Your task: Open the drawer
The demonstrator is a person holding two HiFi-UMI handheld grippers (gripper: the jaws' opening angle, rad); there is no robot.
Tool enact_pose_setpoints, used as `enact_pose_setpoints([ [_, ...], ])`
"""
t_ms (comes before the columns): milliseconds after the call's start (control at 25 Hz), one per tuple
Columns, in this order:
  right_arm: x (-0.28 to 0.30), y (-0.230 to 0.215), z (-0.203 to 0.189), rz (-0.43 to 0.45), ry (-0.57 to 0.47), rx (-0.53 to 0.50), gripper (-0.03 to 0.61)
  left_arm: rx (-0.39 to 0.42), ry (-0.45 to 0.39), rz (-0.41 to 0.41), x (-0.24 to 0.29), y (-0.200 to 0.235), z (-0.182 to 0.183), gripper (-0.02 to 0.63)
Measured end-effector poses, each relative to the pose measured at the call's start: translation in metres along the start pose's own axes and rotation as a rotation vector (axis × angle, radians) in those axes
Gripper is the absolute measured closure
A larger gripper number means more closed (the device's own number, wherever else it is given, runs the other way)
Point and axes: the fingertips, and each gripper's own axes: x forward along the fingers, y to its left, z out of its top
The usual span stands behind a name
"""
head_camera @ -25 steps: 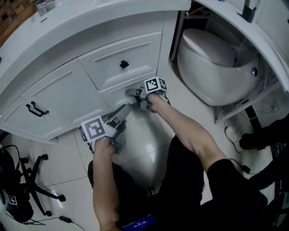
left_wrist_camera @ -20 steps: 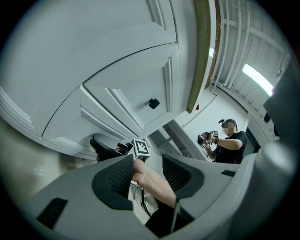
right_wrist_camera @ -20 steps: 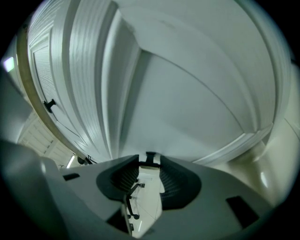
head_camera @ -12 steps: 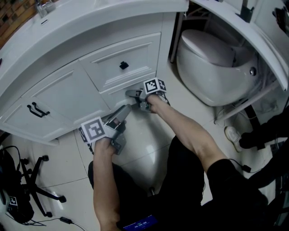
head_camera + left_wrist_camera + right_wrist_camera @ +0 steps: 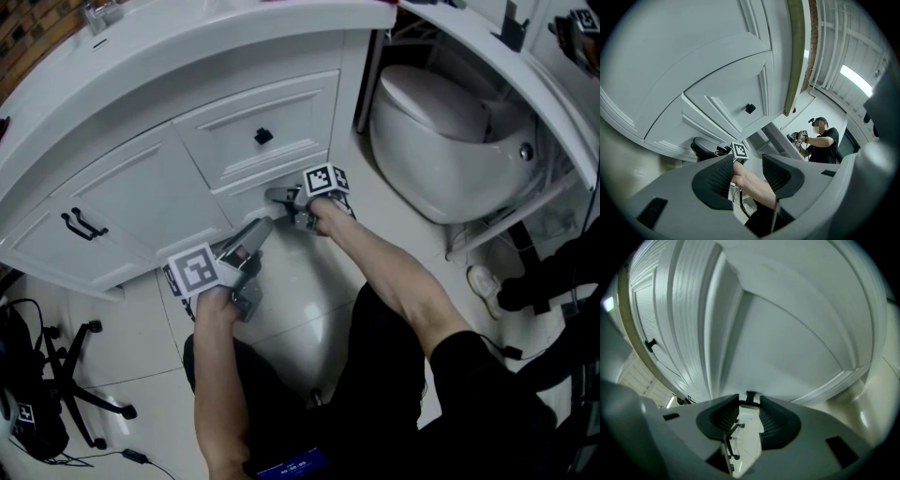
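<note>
A white vanity has an upper drawer [image 5: 272,112] with a black knob [image 5: 263,136] and a lower drawer [image 5: 246,185] beneath it. My right gripper [image 5: 278,196] is pressed against the lower drawer's front. In the right gripper view its jaws [image 5: 751,401] are closed in on that drawer's small black knob [image 5: 751,396], and the white panel [image 5: 801,333] fills the frame. The lower drawer front looks level with the cabinet. My left gripper [image 5: 260,227] hangs low beside it, open and empty [image 5: 747,160], and the upper knob [image 5: 750,108] shows above.
A white toilet [image 5: 441,131] stands to the right of the vanity. Cabinet doors with black bar handles [image 5: 81,225] are at the left. An office chair base [image 5: 70,380] and a shoe [image 5: 482,277] sit on the tiled floor. Another person [image 5: 820,140] stands far off.
Both grippers stay where they were. The head view has shifted slightly, so the cabinet sits a little lower and further right in the frame.
</note>
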Motion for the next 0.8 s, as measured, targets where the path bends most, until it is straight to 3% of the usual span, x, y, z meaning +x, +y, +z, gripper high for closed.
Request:
enact_pose_setpoints([
  [160, -0.001, 0.000, -0.001, -0.004, 0.002, -0.002, 0.422, 0.012, 0.003, 0.021, -0.003, -0.001, 0.001, 0.423],
  [360, -0.004, 0.001, -0.009, -0.014, 0.044, -0.027, 0.422, 0.011, -0.005, -0.025, 0.000, -0.005, 0.002, 0.423],
  [480, -0.006, 0.002, -0.017, -0.014, 0.069, -0.039, 0.422, 0.034, 0.007, 0.009, -0.003, -0.005, 0.002, 0.423],
  [680, -0.009, 0.003, -0.024, -0.013, 0.081, -0.044, 0.422, 0.003, 0.008, -0.025, 0.001, -0.010, -0.007, 0.423],
  [800, -0.012, 0.004, -0.028, -0.014, 0.091, -0.060, 0.422, 0.035, 0.022, -0.015, -0.001, -0.016, -0.010, 0.423],
])
